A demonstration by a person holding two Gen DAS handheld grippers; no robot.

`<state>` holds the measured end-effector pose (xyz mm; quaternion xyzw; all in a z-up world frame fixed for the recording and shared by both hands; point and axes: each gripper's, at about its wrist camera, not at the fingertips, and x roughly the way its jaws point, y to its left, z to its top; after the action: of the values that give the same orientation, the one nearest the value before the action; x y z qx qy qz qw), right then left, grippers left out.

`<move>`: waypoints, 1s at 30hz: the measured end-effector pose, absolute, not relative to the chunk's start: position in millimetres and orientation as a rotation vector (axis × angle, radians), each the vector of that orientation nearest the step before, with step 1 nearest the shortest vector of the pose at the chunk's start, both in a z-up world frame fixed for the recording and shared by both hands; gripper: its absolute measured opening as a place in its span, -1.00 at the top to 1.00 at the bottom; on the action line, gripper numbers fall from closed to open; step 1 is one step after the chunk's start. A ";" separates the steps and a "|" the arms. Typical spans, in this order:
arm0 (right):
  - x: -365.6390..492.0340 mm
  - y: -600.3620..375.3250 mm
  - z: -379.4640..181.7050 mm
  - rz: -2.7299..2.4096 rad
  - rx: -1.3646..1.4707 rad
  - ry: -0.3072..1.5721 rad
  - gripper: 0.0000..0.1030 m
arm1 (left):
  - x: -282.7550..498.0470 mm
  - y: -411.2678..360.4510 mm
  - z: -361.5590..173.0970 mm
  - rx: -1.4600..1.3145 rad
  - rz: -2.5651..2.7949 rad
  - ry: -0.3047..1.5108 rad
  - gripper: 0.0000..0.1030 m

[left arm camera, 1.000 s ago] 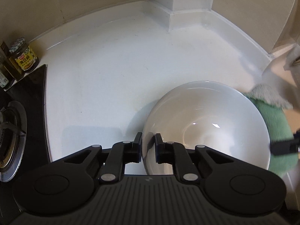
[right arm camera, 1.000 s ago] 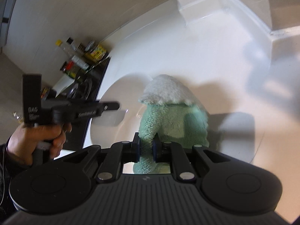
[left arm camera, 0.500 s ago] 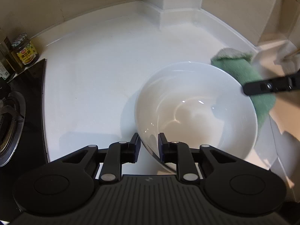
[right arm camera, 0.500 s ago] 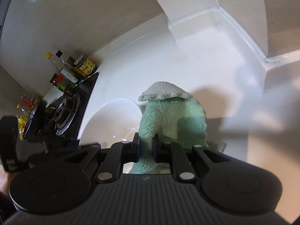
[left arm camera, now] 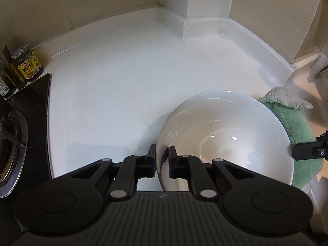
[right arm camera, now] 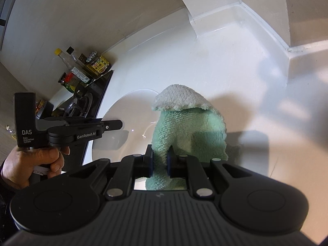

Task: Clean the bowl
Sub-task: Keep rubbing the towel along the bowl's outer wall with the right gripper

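White and glossy, the single bowl [left arm camera: 223, 137] sits on the pale countertop [left arm camera: 123, 86], tipped up on its near side. The left gripper [left arm camera: 162, 160] has the bowl's near rim between its jaws, one finger outside the wall and one inside; the jaws are closing, nearly together on the thin rim. Its body points steeply down at the bowl. The right gripper [right arm camera: 159, 160] is narrowly set, clamped on one green cloth [right arm camera: 190, 131] with a white underside folded over at the top. That cloth hangs against the bowl's right edge. Left of the bowl, a hand [right arm camera: 30, 164] grips the left gripper's handle. Beyond the bowl's left side stand a gas burner [left arm camera: 10, 147] and a yellow-labelled jar [left arm camera: 26, 63] among several bottles.
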<state>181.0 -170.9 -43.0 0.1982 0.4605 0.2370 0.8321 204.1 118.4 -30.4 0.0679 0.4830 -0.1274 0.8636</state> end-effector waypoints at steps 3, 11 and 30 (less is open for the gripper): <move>187.9 -171.8 -42.2 0.490 0.416 0.972 0.80 | 212.3 109.5 -33.4 0.152 -0.263 1.007 0.84; 213.6 -174.3 -40.1 0.450 0.405 0.941 0.80 | 219.8 93.9 -41.6 0.130 -0.245 0.991 0.81; 189.0 -174.1 -48.4 0.442 0.492 0.939 0.80 | 238.3 92.8 -46.5 0.138 -0.239 0.997 0.84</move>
<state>189.0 -174.1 -48.4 0.2325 0.4442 0.2092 0.8396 238.3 92.8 -46.5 0.0658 0.4764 -0.1144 0.8693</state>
